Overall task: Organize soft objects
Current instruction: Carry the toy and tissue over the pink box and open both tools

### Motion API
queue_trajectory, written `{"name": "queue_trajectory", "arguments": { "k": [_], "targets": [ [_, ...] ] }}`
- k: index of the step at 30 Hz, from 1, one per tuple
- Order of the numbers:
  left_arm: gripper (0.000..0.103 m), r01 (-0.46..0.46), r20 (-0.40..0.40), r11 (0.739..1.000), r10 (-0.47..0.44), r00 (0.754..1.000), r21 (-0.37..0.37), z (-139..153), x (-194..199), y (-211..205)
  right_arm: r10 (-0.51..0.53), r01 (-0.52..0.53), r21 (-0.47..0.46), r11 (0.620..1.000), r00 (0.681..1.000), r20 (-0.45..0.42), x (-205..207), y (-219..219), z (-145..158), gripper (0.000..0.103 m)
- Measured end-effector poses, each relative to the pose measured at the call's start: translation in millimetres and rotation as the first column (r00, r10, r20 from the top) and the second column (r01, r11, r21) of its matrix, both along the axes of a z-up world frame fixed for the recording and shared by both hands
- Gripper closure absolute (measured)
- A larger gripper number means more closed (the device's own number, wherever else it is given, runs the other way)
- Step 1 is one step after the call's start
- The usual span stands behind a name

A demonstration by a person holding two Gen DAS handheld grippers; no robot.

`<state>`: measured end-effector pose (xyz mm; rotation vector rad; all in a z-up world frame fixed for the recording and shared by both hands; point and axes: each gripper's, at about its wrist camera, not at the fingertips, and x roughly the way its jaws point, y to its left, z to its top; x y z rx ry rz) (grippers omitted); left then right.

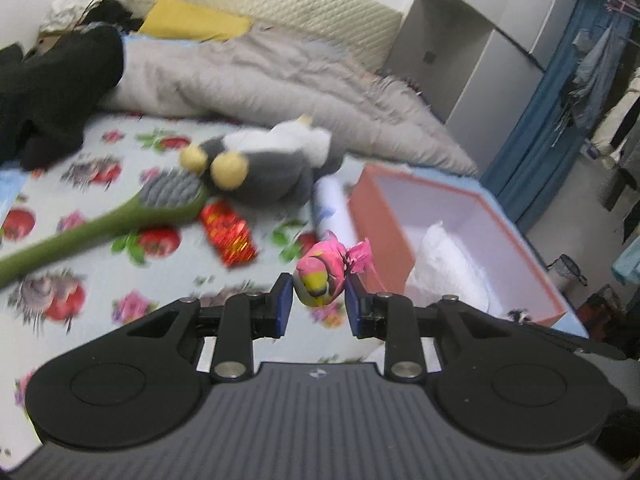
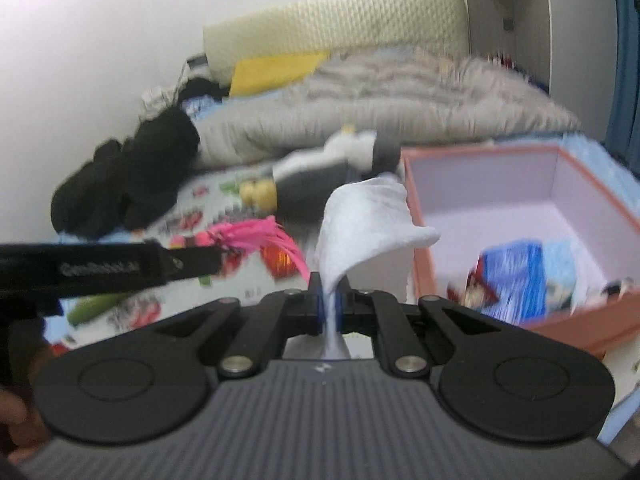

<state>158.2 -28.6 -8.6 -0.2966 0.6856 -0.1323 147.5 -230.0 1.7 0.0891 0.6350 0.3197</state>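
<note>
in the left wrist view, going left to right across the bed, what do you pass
black clothing → green brush → red packet → pink and yellow toy held in the left tongs → orange box

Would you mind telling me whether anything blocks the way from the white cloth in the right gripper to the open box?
Nothing visible does. The white cloth hangs from the right gripper beside the box; its open top is unobstructed.

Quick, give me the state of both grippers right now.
Left gripper: closed on a small pink and yellow toy.
Right gripper: shut on a white cloth.
</note>
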Motion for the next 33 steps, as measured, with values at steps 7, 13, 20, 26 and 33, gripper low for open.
{"name": "queue_trajectory", "arguments": {
  "k": [7, 13, 20, 26, 33],
  "targets": [
    [0.07, 0.053, 0.064, 0.998, -0.054, 0.996, 0.022, 47.0, 33.3, -33.5, -0.033, 0.032, 0.015, 0.999, 0.996, 0.088, 21.0, -33.0, 42.0, 0.094],
    [0.07, 0.095, 0.104, 0.995, -0.096, 0.99, 0.022, 71.1, 65.3, -67.9, -0.071, 0.07, 0.01, 0.997, 0.99, 0.12, 45.8, -67.5, 60.5, 0.094],
    [0.07, 0.158, 0.083, 0.986, -0.161, 0.983, 0.047, 75.4, 111.3, -115.8, -0.115, 0.114, 0.013, 0.993, 0.989, 0.096, 78.1, -108.2, 56.1, 0.094],
    [0.07, 0.205, 0.017, 0.977, -0.206, 0.978, 0.065, 48.0, 154.6, -159.9, -0.164, 0.165, -0.011, 0.986, 0.986, 0.017, 107.2, -145.1, 28.5, 0.094],
    [0.07, 0.262, -0.087, 0.962, -0.255, 0.963, 0.077, 6.2, 195.2, -197.4, -0.216, 0.212, -0.053, 0.976, 0.97, -0.107, 128.8, -176.7, -15.7, 0.094]
  ]
}}
